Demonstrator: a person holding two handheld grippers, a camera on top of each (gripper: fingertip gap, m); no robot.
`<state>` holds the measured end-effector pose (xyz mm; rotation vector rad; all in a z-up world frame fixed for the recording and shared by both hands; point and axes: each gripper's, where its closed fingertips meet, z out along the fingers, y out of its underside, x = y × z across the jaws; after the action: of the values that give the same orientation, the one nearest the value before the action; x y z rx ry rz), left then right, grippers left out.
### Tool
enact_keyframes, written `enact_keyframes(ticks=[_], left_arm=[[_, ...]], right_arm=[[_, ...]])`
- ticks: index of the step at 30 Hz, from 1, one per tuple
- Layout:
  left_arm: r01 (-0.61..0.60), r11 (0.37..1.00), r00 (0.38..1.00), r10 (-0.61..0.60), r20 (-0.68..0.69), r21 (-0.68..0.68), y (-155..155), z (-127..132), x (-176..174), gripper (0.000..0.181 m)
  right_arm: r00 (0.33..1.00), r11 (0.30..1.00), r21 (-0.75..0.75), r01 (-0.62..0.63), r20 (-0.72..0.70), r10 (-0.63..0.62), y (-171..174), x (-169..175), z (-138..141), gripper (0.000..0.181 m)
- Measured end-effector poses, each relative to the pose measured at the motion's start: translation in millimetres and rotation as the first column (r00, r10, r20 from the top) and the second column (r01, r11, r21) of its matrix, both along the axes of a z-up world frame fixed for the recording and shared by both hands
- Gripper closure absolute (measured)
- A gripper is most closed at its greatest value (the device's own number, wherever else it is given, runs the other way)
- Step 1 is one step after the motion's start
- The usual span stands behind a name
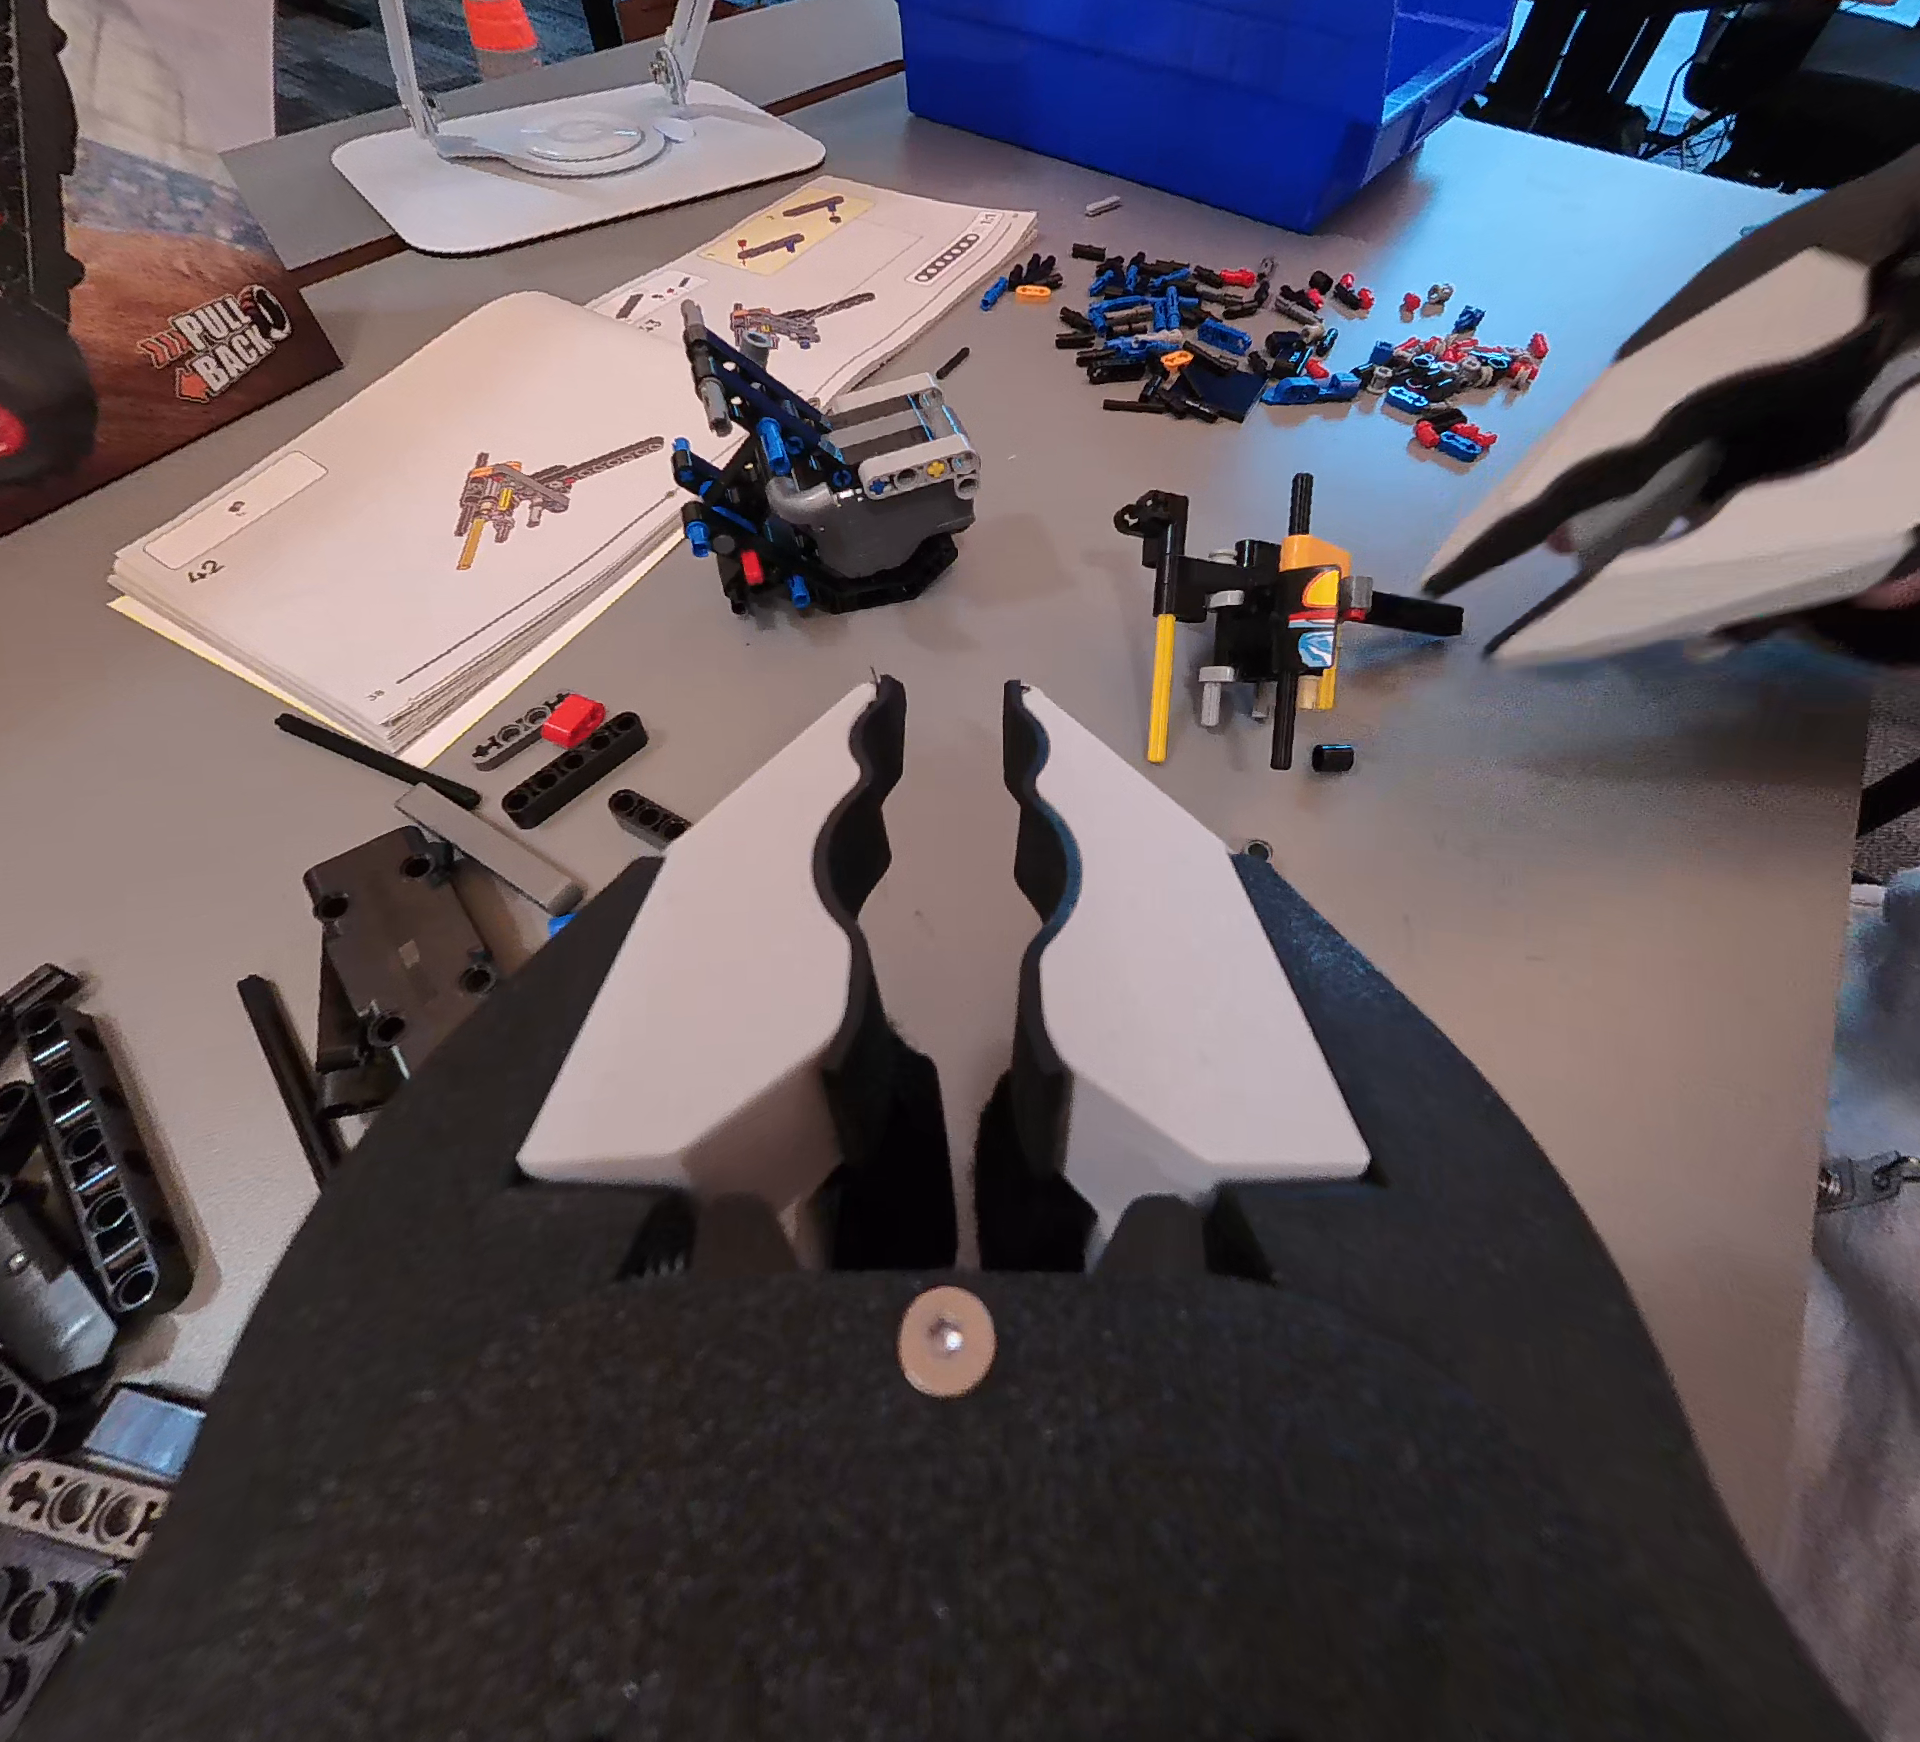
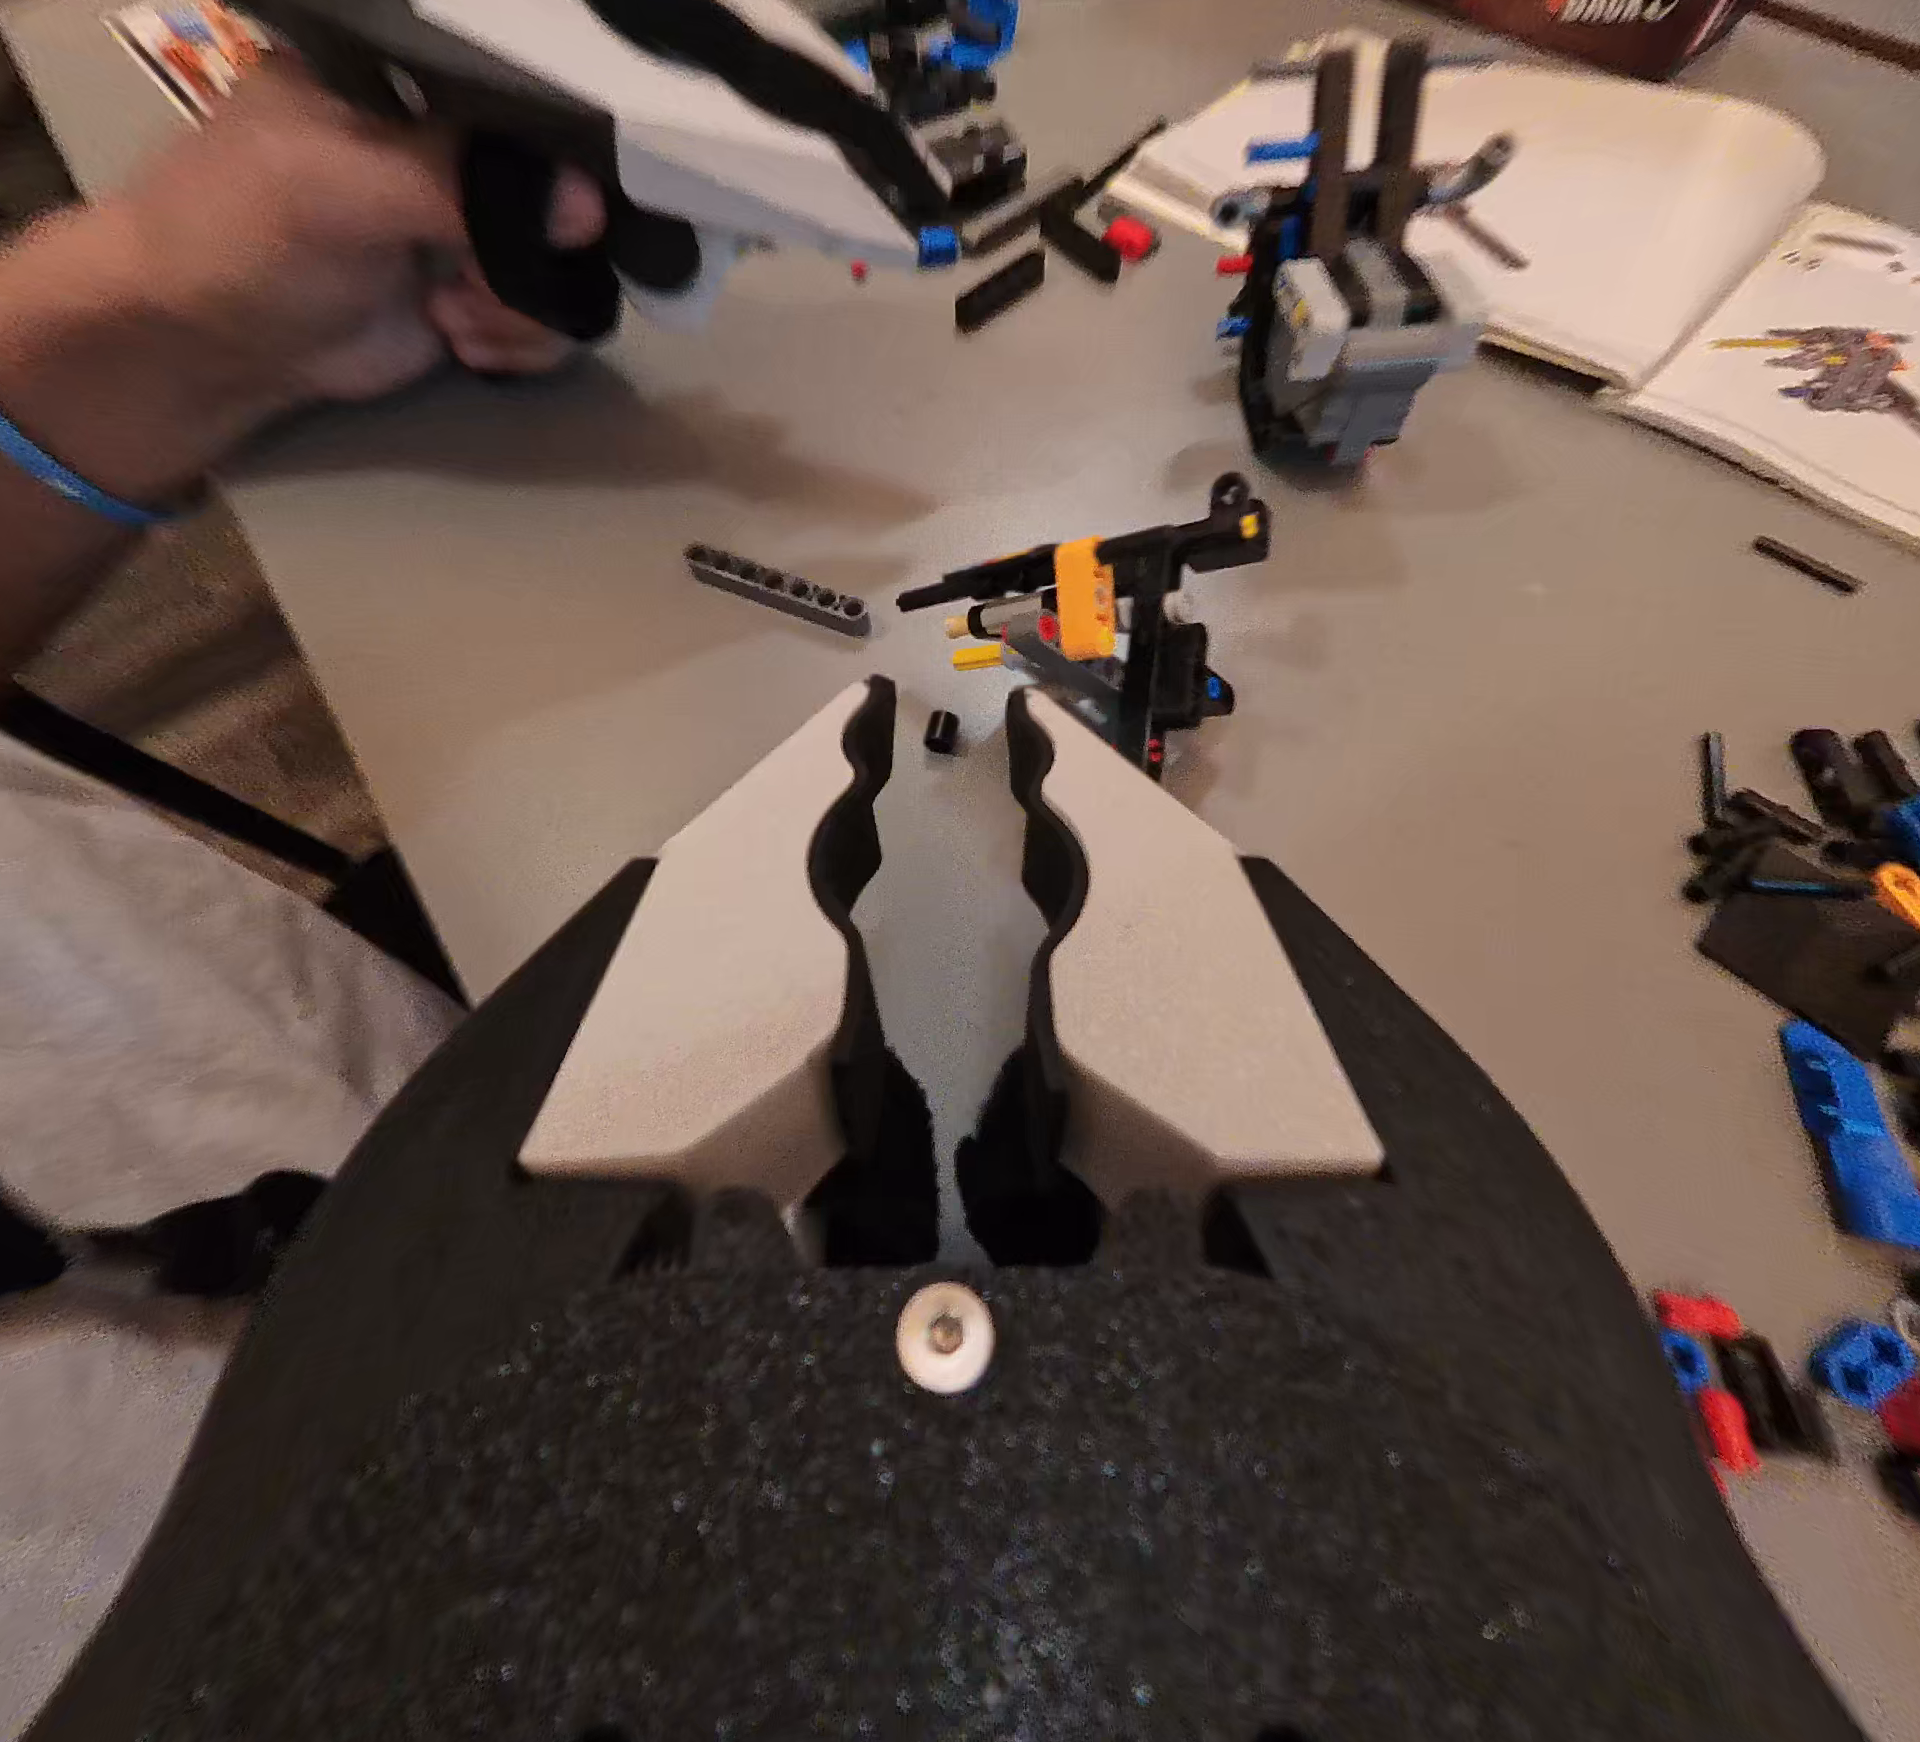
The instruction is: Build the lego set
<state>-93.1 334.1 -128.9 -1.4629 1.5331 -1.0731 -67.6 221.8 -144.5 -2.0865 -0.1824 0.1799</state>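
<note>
A small black, orange and yellow sub-assembly (image 1: pixel 1262 622) lies on the grey table (image 1: pixel 1039 861). It also shows in the right wrist view (image 2: pixel 1101 612). A bigger grey, blue and black assembly (image 1: pixel 831 487) stands by the open instruction booklet (image 1: pixel 416 497). My left gripper (image 1: pixel 945 695) is open and empty, short of both builds. My right gripper (image 2: pixel 948 705) is open and empty, close to the sub-assembly's right end. A small black bush (image 2: pixel 942 731) lies on the table, seen between its tips. The right gripper (image 1: pixel 1475 622) also shows in the left wrist view.
A pile of small blue, black and red parts (image 1: pixel 1299 342) lies at the back right, before a blue bin (image 1: pixel 1195 30). Black beams and a red piece (image 1: pixel 571 757) lie left of my left gripper. A long grey beam (image 2: pixel 779 589) lies near the sub-assembly. The set's box (image 1: pixel 156 290) stands far left.
</note>
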Motion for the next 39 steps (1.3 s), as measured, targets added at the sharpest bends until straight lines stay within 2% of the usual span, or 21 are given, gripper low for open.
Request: enact_keyframes(ticks=[1, 4, 8, 11, 19, 27, 31, 33, 35, 37, 39], left_arm=[[0.000, 1.000, 1.000, 0.000, -0.002, -0.002, 0, 0, 0, 0.164], [0.001, 1.000, 1.000, -0.001, -0.011, -0.004, 0, -2, 1, 0.164], [0.003, 1.000, 1.000, -0.003, -0.021, -0.002, 0, -3, 1, 0.164], [0.002, 1.000, 1.000, -0.002, -0.026, -0.003, 0, -4, 1, 0.164], [0.002, 1.000, 1.000, -0.002, -0.023, -0.011, 0, -3, 1, 0.164], [0.001, 1.000, 1.000, -0.001, -0.019, -0.010, 1, -3, 1, 0.164], [0.001, 1.000, 1.000, -0.001, -0.016, -0.011, 1, -2, 1, 0.164], [0.001, 1.000, 1.000, -0.001, -0.015, -0.009, 0, -2, 1, 0.164], [0.001, 1.000, 1.000, -0.001, -0.013, -0.007, 0, -2, 1, 0.164], [0.001, 1.000, 1.000, -0.002, -0.010, -0.003, 0, -2, 0, 0.164], [0.001, 1.000, 1.000, -0.001, -0.008, -0.002, 0, -1, 0, 0.164]], right_arm=[[0.999, 0.999, 0.033, 0.016, -0.035, -0.015, -7, 7, 8, 0.160], [0.986, 0.985, 0.047, 0.163, -0.038, -0.162, -37, 58, 15, 0.161], [0.933, 0.931, -0.067, 0.358, 0.079, -0.352, -84, 128, -10, 0.163], [0.921, 0.918, -0.092, 0.385, 0.102, -0.376, -96, 139, -19, 0.164], [0.924, 0.912, -0.178, 0.369, 0.171, -0.341, -96, 142, -42, 0.168], [0.926, 0.915, -0.178, 0.362, 0.178, -0.332, -96, 141, -41, 0.178], [0.930, 0.926, -0.138, 0.352, 0.160, -0.330, -94, 132, -27, 0.178], [0.960, 0.959, -0.087, 0.271, 0.100, -0.262, -82, 108, -12, 0.178], [0.991, 0.990, -0.052, 0.133, 0.034, -0.131, -66, 70, -1, 0.177], [1.000, 0.999, -0.044, 0.008, 0.016, -0.008, -52, 33, -1, 0.177], [0.998, 0.997, -0.063, -0.048, 0.032, 0.050, -39, 9, -9, 0.177]])
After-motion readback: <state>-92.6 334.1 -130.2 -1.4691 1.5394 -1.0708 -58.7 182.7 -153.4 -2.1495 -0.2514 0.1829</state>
